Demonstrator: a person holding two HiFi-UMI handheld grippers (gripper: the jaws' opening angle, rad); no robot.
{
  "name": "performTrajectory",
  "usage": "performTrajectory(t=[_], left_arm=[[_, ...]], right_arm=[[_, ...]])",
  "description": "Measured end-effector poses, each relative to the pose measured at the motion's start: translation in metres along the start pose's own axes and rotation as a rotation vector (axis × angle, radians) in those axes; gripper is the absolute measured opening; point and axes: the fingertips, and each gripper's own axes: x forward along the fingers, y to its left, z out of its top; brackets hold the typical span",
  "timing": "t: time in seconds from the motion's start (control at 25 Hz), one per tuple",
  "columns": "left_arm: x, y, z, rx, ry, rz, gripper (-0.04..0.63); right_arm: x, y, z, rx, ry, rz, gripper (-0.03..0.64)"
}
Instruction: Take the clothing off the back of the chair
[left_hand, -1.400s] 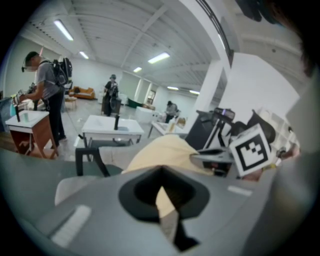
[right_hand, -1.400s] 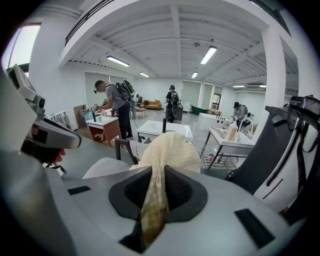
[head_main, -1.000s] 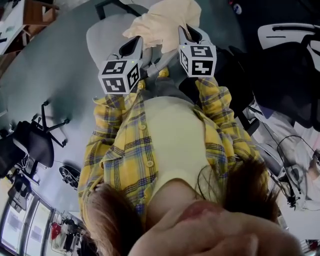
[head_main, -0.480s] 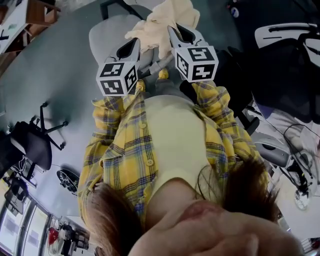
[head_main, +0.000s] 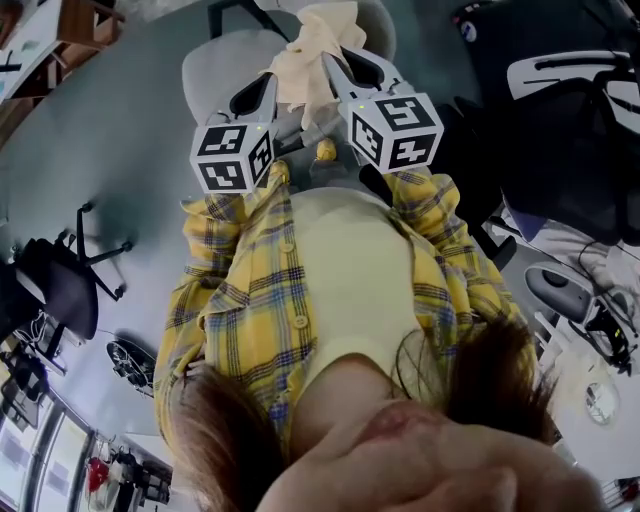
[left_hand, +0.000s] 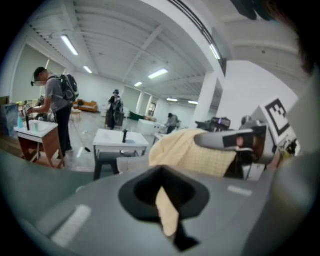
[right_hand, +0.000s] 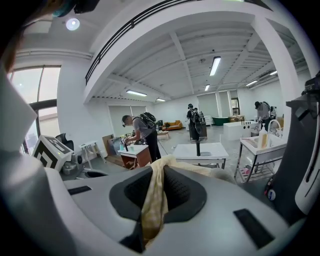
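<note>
Head view: left tongs and right tongs tight on clothing, higher than before.

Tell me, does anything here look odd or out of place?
Nothing spilled or broken. The only oddity: the cloth hangs bunched over the chair, pinched by both the left tongs and right tongs.

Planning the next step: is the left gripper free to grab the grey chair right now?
Probably not: the left gripper has its jaws shut on the cream garment, so it would have to let go before taking the chair.
</note>
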Motion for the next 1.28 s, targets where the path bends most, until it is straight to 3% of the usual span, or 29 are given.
performTrajectory(t=[0.8, 1.28], left_arm=[[-0.046, 0.016, 0.044, 0.024, -0.124, 0.111, 0.005], [-0.059, 0.021, 0.057, 0.023, -0.169, 0.134, 0.005]], right_arm=[[-0.015, 0.034, 0.027, -0.012, -0.069, 0.083, 0.044], [-0.015, 0.038, 0.027, 0.006, -0.074, 0.088, 0.043]])
